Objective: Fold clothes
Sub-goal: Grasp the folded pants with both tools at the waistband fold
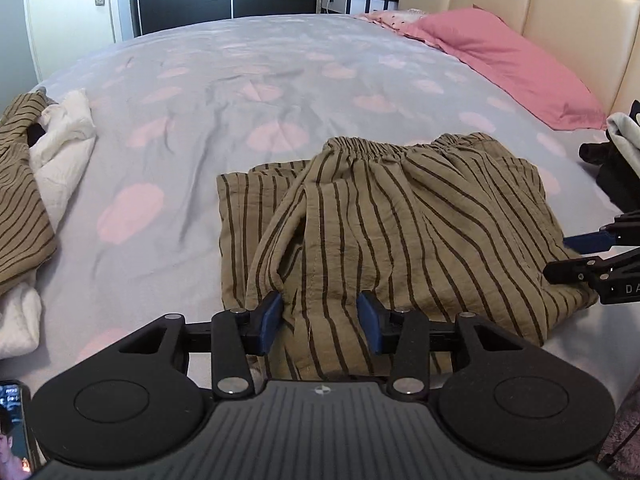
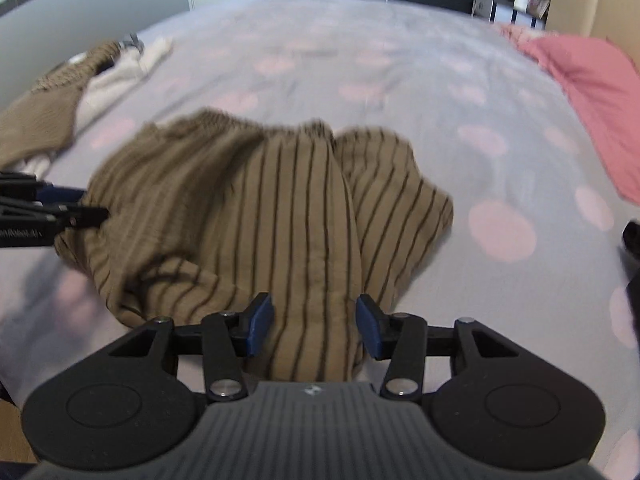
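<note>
Tan cloth with thin dark stripes, the striped trousers [image 1: 384,216], lies bunched in the centre and lower right of the left wrist frame, on the lilac bed cover [image 1: 224,80] with its pale pink spots. Its gathered elastic waistband [image 1: 368,147] runs along the upper edge of the heap, and a flatter layer of the same cloth sticks out at the lower left of the heap. In the right wrist view the trousers [image 2: 256,208] fill the centre of the frame, blurred, with a raised fold running down toward the lower middle.

At the bottom centre of the left wrist frame, the left gripper [image 1: 320,314] has its blue pads spread apart, with a fold of the trousers lying between them; whether the pads press the cloth cannot be told. The right gripper [image 2: 315,322] sits at the bottom centre of its own frame, its pads likewise spread, the raised fold passing between them. It also shows at the right edge of the left wrist frame, touching the trousers' edge.

At the left edge of the left wrist frame lies another striped garment [image 1: 20,192] over white cloth [image 1: 64,140]. A pink pillow [image 1: 504,64] rests at the upper right against a cream padded headboard [image 1: 560,12]. A phone screen [image 1: 14,428] glows at the lower left corner
</note>
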The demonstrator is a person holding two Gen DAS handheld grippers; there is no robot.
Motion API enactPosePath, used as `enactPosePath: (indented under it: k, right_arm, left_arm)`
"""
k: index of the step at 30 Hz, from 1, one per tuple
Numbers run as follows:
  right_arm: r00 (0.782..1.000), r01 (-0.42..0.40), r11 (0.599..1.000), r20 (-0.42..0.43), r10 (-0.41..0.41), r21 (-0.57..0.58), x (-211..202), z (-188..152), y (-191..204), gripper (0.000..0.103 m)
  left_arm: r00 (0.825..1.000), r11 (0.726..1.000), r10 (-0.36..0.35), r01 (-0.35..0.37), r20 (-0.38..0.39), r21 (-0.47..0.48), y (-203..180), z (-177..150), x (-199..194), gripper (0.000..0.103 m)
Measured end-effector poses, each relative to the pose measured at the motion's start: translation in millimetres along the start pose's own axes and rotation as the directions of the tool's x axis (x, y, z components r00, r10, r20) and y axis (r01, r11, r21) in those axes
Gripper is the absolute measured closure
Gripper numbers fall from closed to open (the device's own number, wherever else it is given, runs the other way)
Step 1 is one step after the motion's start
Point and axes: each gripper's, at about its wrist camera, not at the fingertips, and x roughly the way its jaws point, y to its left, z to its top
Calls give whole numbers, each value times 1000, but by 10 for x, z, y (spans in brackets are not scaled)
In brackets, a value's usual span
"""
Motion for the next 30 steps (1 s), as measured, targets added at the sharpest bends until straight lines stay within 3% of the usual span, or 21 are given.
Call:
enactPosePath:
  k: [4,8,11,17,25,30]
  right_arm:
    - [1000,-10,998,12,9,54,-62,23,-59,49]
    - [996,-17,991,86,6,130,-172,135,-159,35]
    - [995,-26,976,103,4,217,-163,212,-252,26]
    - [997,-32,943,73,8,331,11,305,-383,21]
    - [999,-28,932,-18,37,362,323,273,-416,21]
    - [998,-49,902,-6,58,429,366,266,-497,20]
  left_arm:
    - [998,999,-3,5,64,-32,29,54,-159,59]
    - [986,991,14,9,168,-134,184,157,-264,38]
    - [992,974,2,27,124,-227,325,218,-142,35]
    - [999,934,-31,38,28,-354,515,214,127,35]
    - [998,925,-54,46,-13,-376,542,99,285,27]
    - [998,919,-63,62,9,-389,552,96,286,27]
